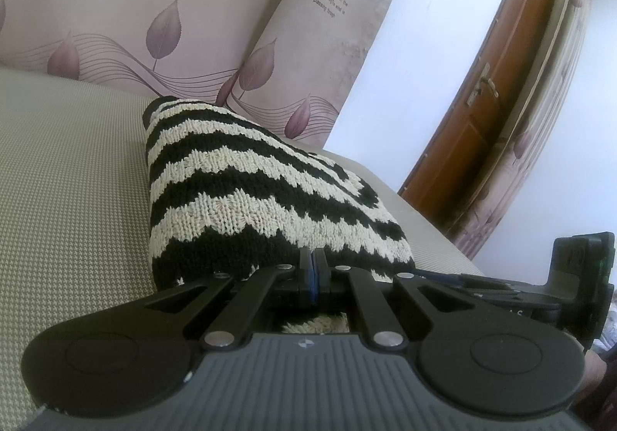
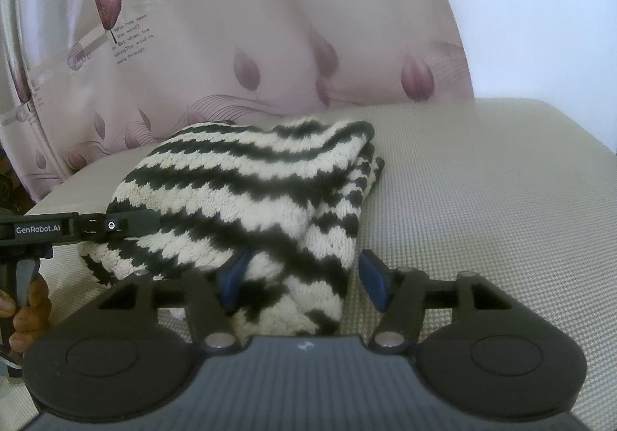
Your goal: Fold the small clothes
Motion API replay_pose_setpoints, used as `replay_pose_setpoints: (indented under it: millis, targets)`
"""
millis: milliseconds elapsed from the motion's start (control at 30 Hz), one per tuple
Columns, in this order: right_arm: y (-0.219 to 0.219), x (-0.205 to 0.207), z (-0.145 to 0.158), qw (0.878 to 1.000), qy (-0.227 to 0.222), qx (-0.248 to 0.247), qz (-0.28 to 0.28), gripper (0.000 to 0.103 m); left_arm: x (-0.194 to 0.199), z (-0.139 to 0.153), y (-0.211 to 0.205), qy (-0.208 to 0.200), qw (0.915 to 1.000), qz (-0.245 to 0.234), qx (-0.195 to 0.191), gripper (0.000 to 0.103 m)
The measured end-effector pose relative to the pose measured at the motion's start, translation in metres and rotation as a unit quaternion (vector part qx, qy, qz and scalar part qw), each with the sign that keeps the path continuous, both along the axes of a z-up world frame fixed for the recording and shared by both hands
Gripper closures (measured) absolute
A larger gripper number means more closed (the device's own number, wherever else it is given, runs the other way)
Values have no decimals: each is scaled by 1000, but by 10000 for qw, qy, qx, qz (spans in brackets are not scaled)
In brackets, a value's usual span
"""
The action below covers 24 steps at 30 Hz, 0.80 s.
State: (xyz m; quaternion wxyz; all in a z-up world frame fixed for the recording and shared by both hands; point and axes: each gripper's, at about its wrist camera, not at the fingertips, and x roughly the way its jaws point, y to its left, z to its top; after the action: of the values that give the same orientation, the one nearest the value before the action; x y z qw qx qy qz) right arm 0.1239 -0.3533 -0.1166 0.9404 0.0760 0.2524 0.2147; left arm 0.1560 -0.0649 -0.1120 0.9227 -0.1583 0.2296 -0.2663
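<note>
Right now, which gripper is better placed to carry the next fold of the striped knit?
Probably the left gripper: its jaws are shut on the edge of the striped knit garment. The right gripper is open, straddling the cloth without pinching it.

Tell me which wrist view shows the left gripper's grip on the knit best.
Left wrist view: the left gripper has its blue pads pressed together on the near edge of the striped knit garment. Right wrist view shows that gripper only side-on at the garment's left edge, pads hidden; the right gripper is open around a fold.
</note>
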Motion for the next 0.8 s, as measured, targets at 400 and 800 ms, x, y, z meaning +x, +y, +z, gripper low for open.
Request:
replay_pose_setpoints:
  millis: [400, 800]
  targets:
    - [-17, 0, 2, 9985, 104, 521, 126, 46, 0, 0, 2, 24, 10000, -18, -74, 92]
    - [-2, -4, 15, 9974, -342, 254, 575, 46, 0, -1, 1, 29, 9999, -7, -97, 92]
